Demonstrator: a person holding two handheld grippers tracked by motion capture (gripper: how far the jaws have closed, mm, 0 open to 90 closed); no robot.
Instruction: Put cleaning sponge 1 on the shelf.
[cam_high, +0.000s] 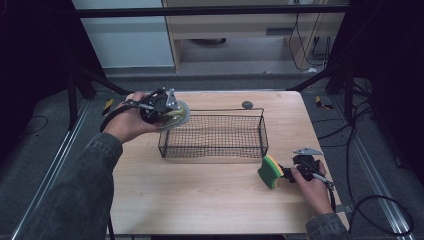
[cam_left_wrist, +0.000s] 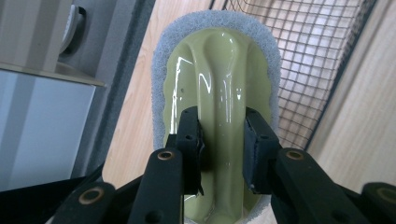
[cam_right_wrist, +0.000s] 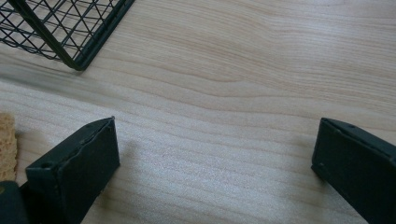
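The wooden table (cam_high: 210, 200) takes up the middle of the high view, and on it, just above centre, sits the black wire basket (cam_high: 212, 134), long side running left to right. At the basket's upper-left corner the left gripper (cam_high: 172, 114) is held above the table, its jaws clenched on the raised central ridge of a pale green scrubber (cam_left_wrist: 219, 79) with a grey pad around its rim; in the left gripper view the scrubber hangs beside the basket's mesh wall, with that wall to the right of it in the frame. At the lower right of the high view the right gripper (cam_high: 287, 172) lies low over the table, just off the basket's near right corner, and a yellow-and-green sponge (cam_high: 270, 171) stands on edge right at its tip. The right gripper view shows its jaws spread wide over bare wood, gripping nothing, the sponge's edge at the far left. A small dark round knob (cam_high: 247, 104) sits on the table behind the basket.
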